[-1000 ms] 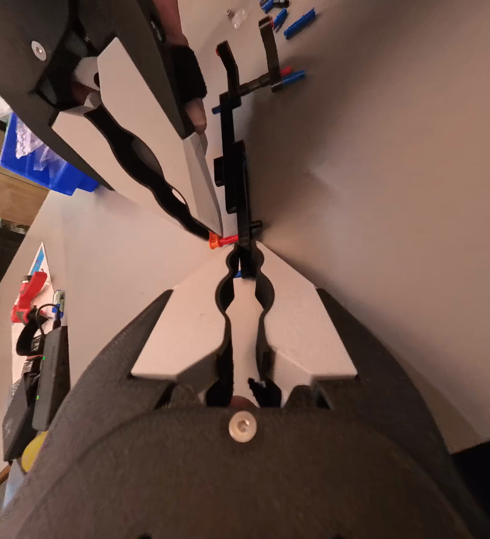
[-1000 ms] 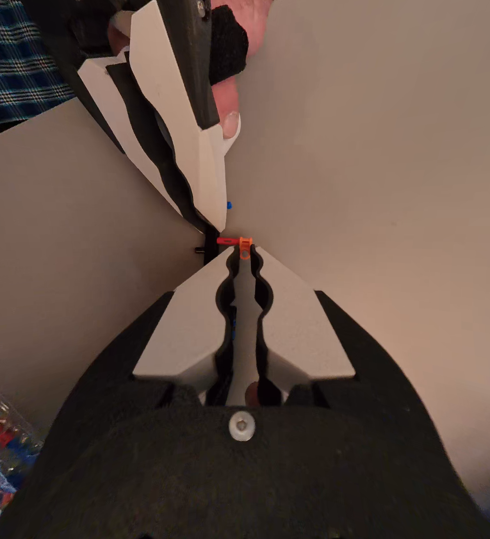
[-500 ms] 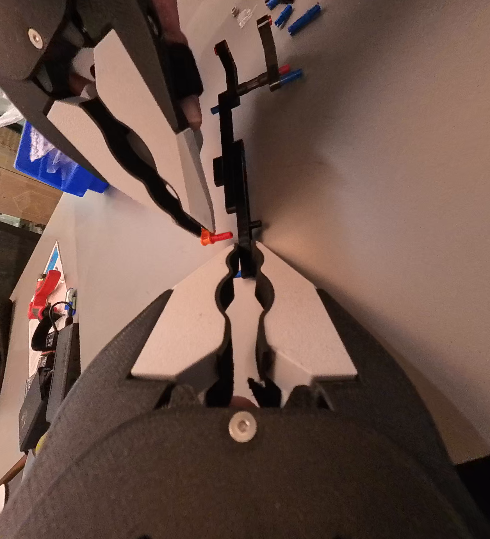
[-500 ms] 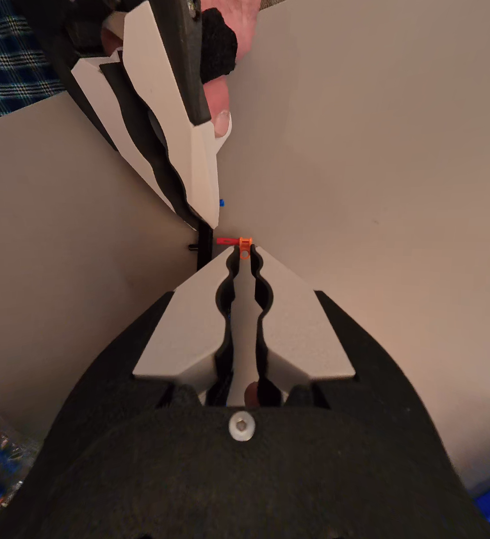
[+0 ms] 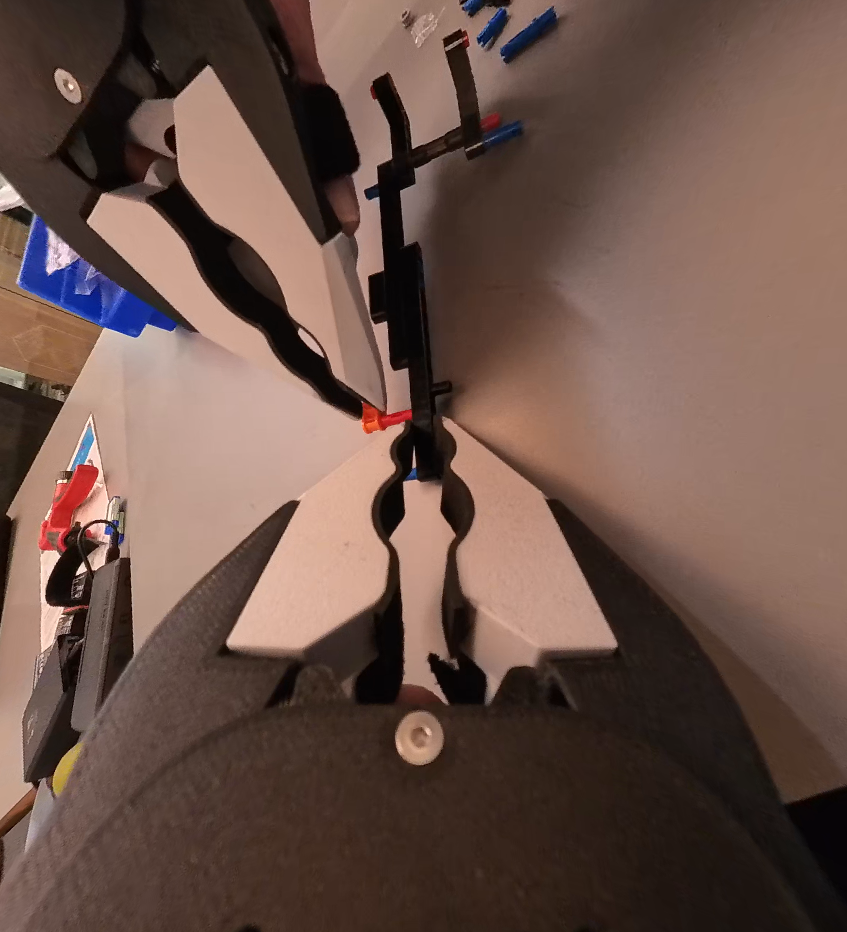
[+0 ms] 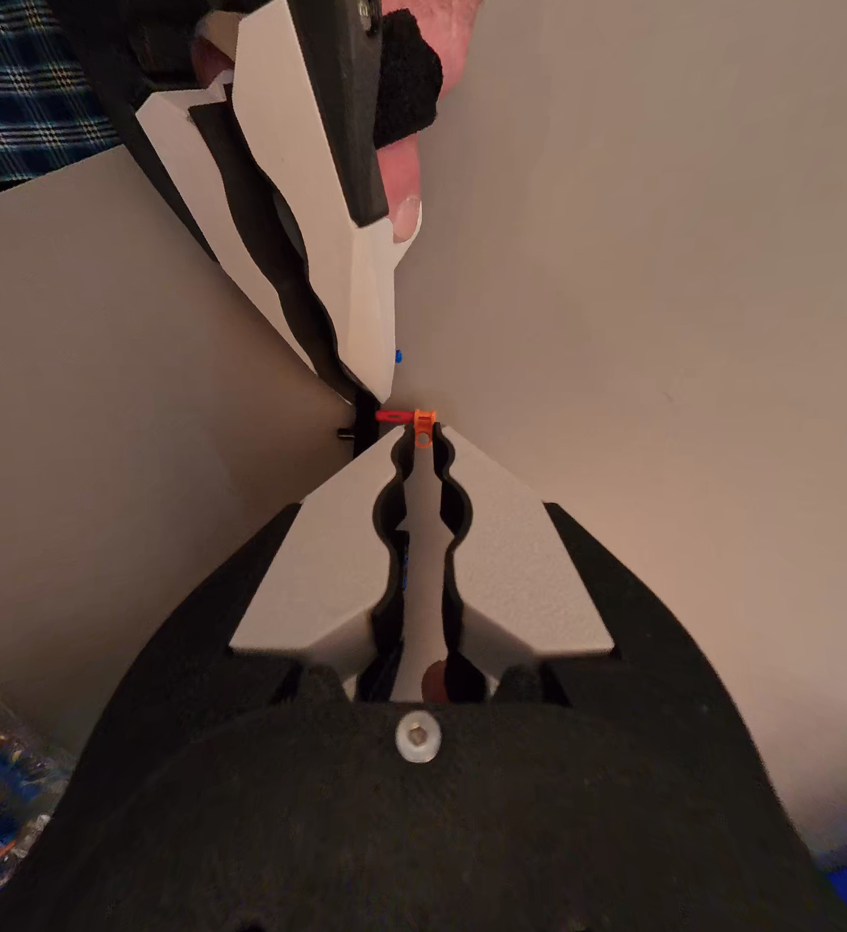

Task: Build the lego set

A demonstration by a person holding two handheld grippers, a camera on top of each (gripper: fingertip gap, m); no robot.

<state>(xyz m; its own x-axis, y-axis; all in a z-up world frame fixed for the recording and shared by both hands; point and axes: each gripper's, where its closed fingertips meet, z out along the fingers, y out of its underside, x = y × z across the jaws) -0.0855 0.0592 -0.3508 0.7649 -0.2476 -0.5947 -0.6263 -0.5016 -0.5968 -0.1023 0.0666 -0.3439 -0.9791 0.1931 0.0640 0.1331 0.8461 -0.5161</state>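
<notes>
The left gripper [image 5: 424, 454] has its jaws clamped on the long black lego frame [image 5: 403, 282]. The right gripper [image 6: 424, 434] pinches a small orange lego piece [image 6: 424, 428]. Its red pin [image 6: 392, 416] points to 9 o'clock, touching the frame.

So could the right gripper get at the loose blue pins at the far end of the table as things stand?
Probably not yet. The right gripper is shut on the orange connector with its red pin at the black beam assembly. The blue pins lie open beyond it.

Black lego frame [image 5: 413, 323], orange connector [image 6: 423, 428] on red pin [image 6: 392, 416], blue pins [image 5: 527, 35], blue bin [image 5: 83, 297].
</notes>
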